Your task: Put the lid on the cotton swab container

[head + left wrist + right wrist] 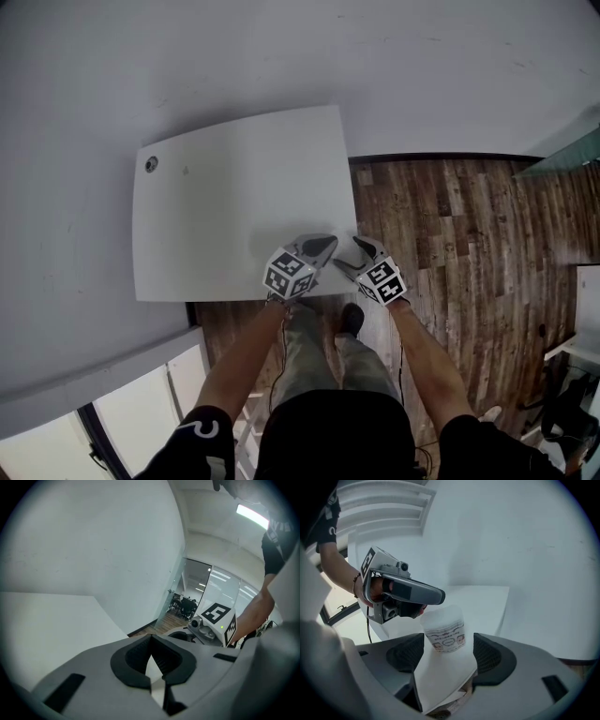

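The cotton swab container [444, 630], a small tub with a printed label and a frosted white top, stands on the white table [234, 206] near its front right corner. I cannot tell whether a lid sits on it. My right gripper [450, 651] is open, and the container stands just ahead between its jaws, untouched. My left gripper [436, 595] hovers close over the container's left side; in the left gripper view its jaws [151, 641] are shut with nothing visible between them. In the head view both grippers [323, 246] [361, 248] meet tip to tip and hide the container.
A small round grey thing [151, 163] lies at the table's far left corner. Wooden floor [450, 234] lies right of the table and a white wall [281, 56] behind it. The person's legs [328, 347] are at the front edge. Glass panels [150, 394] are at the lower left.
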Motion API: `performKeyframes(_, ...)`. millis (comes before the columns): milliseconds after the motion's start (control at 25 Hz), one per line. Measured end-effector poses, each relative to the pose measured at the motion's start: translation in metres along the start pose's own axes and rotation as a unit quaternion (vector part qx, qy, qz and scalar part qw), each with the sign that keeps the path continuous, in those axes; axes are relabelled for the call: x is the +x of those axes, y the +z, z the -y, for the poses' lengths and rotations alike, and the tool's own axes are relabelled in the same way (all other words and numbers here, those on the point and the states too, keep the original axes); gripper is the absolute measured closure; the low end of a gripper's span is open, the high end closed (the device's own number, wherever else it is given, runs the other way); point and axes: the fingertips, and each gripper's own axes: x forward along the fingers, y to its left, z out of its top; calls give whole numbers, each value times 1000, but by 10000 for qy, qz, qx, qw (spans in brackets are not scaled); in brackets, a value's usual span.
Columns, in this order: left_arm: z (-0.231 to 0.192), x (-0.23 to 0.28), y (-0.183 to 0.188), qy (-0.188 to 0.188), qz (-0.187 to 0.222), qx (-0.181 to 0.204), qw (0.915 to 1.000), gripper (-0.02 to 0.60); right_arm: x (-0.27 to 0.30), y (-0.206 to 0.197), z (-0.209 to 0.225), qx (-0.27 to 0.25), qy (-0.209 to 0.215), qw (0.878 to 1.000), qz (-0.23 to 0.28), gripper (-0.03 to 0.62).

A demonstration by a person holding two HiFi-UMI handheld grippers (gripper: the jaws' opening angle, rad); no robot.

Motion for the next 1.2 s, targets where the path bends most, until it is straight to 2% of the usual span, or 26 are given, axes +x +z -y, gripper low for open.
performKeyframes(200, -4, -17, 11, 387, 248, -187, 9988, 557, -20, 1, 13, 37, -276, 9996, -41, 280)
performKeyframes(560, 1, -53, 33, 1122, 737, -604, 9891, 557, -67, 38, 28, -230, -932, 9953, 148, 401)
performKeyframes(920, 27, -94, 86, 1564, 1614, -651, 9722, 557, -119, 95, 42, 33, -1565, 9853, 690, 515)
performKeyframes(1040, 36, -104, 96, 1685, 1775, -610, 9677, 557, -139, 116, 46, 109, -1805, 9789, 955, 525)
performKeyframes(1200, 52, -115, 102, 1841, 1849, -520, 9640, 557, -165, 135, 43, 197, -1913, 9734, 1244, 542)
